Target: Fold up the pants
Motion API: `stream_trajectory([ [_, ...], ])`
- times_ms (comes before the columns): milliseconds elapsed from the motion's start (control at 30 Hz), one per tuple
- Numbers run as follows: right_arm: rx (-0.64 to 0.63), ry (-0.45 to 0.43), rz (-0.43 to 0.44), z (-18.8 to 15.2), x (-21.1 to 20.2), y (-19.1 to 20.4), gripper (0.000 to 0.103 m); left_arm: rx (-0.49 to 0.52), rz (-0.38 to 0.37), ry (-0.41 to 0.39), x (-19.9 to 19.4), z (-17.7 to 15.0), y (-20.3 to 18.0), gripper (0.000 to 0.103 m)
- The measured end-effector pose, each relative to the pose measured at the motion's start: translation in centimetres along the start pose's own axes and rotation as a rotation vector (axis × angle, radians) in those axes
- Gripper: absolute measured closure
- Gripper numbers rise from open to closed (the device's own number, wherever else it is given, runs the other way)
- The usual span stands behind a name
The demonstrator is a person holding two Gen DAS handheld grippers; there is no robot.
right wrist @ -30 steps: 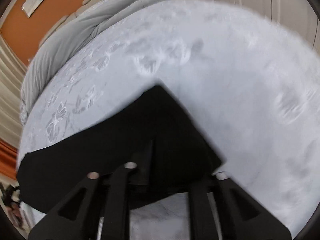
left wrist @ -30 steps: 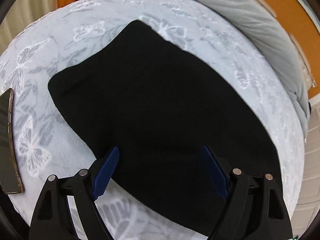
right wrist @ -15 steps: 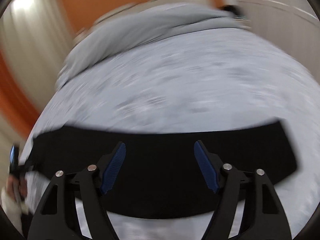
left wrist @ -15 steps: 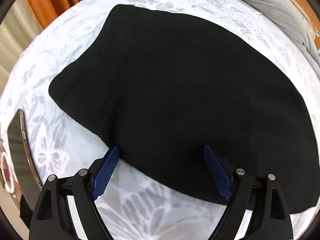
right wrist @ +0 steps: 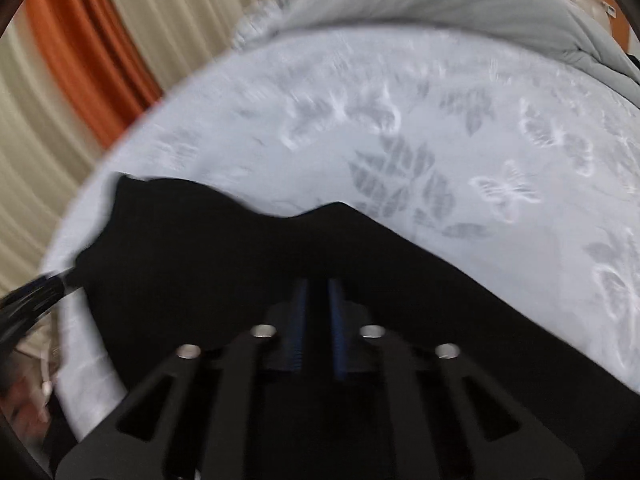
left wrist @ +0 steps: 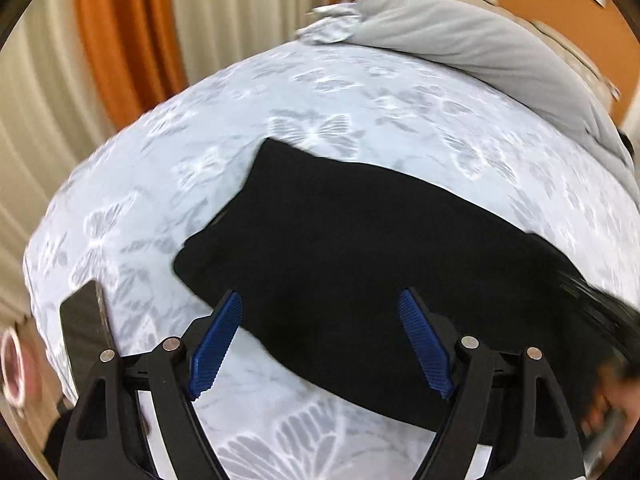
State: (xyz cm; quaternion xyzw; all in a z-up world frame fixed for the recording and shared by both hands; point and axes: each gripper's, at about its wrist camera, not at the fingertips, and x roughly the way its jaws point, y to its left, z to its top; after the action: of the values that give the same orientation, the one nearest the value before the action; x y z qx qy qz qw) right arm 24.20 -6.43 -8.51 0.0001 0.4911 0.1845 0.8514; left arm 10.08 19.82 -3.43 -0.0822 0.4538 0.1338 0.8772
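Since half a second ago the right tongs (right wrist: 318, 300) have swung across the bed from the pants' long edge to a raised fold of the cloth, and their jaws have just been closing; the view there is motion-blurred. The left tongs (left wrist: 320, 340) have lifted back a little, so the pants (left wrist: 360, 260) sit smaller and farther off than before; their jaws have narrowed slightly.

Right tongs: blue pads nearly together, only a thin dark strip between them. Black fabric of the pants (right wrist: 280, 264) lies all around and under the tips; the gap looks filled with black cloth, but blur and darkness keep me from telling for sure whether a fold is pinched.

Left tongs: jaws wide, blue pads well apart, hovering over the near edge of the pants, holding nothing. Contact with the cloth not evident.

Pants: black, lying flat in a broad folded shape on the bed (left wrist: 320, 88), whose cover is pale with a butterfly print. In the right wrist view the top edge of the cloth rises in a small peak just beyond the tips.

Outward: a dark phone (left wrist: 84, 320) lies on the bed left of the left tongs. A grey duvet (left wrist: 480, 48) is bunched along the far side. Orange and cream curtains (left wrist: 120, 40) hang behind.
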Motion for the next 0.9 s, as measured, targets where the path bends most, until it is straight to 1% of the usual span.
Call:
stream_trajectory([
  [33, 0.002, 0.003, -0.034, 0.9, 2.0, 0.4, 0.102, 0.035, 0.001, -0.013, -0.4, -0.1, -0.8, 0.025],
  [67, 0.007, -0.019, -0.049, 1.2, 2.3, 0.5, 0.102, 0.061, 0.010, -0.025, -0.6, -0.1, -1.5, 0.024],
  [100, 0.021, -0.029, -0.054, 1.7, 2.2, 0.4, 0.102, 0.116, 0.038, -0.057, -1.0, -0.3, -2.6, 0.024],
  [133, 0.040, -0.044, -0.049, 2.1, 1.7, 0.5, 0.098, 0.146, 0.062, -0.077, -1.2, -0.8, -3.1, 0.023],
  [200, 0.052, -0.087, -0.019, 2.2, 0.3, 0.7, 0.098, 0.214, 0.114, -0.123, -1.6, -1.1, -4.4, 0.022],
  [233, 0.049, -0.096, -0.025, 2.1, 0.3, 0.6, 0.098, 0.237, 0.120, -0.144, -1.6, -1.1, -5.0, 0.020],
  [267, 0.048, -0.072, -0.047, 2.1, 1.5, 0.4, 0.102, 0.249, 0.122, -0.160, -1.9, -1.1, -5.4, 0.020],
  [300, 0.045, -0.029, -0.063, 1.9, 2.9, 0.1, 0.102, 0.254, 0.114, -0.180, -2.4, -1.1, -5.8, 0.020],
  [333, 0.047, -0.027, -0.053, 2.1, 3.7, -0.1, 0.102, 0.255, 0.111, -0.194, -2.6, -1.2, -6.3, 0.020],
  [367, 0.064, -0.046, -0.040, 2.3, 3.0, -0.3, 0.101, 0.257, 0.111, -0.206, -2.7, -1.2, -6.8, 0.019],
  [433, 0.099, -0.070, -0.046, 2.6, 0.8, -0.8, 0.098, 0.259, 0.102, -0.214, -2.9, -1.4, -7.5, 0.019],
  [500, 0.103, -0.118, -0.036, 2.1, -2.9, -1.8, 0.098, 0.262, 0.083, -0.213, -3.1, -1.7, -8.1, 0.019],
  [533, 0.096, -0.145, -0.059, 1.3, -5.3, -2.7, 0.098, 0.266, 0.083, -0.215, -3.0, -1.8, -8.4, 0.019],
  [633, 0.089, -0.177, -0.102, -1.2, -10.0, -5.3, 0.098, 0.291, 0.087, -0.229, -3.0, -2.3, -9.9, 0.019],
  [700, 0.112, -0.187, -0.144, -4.1, -13.4, -8.2, 0.097, 0.307, 0.096, -0.241, -3.0, -2.8, -11.1, 0.019],
  [733, 0.134, -0.191, -0.178, -6.0, -15.2, -10.0, 0.097, 0.313, 0.097, -0.240, -2.9, -3.1, -11.7, 0.018],
  [800, 0.172, -0.190, -0.249, -9.0, -17.3, -13.3, 0.097, 0.322, 0.091, -0.229, -2.7, -3.4, -12.5, 0.018],
  [900, 0.286, -0.183, -0.372, -14.6, -20.5, -19.7, 0.096, 0.347, 0.084, -0.216, -2.3, -4.3, -14.1, 0.018],
])
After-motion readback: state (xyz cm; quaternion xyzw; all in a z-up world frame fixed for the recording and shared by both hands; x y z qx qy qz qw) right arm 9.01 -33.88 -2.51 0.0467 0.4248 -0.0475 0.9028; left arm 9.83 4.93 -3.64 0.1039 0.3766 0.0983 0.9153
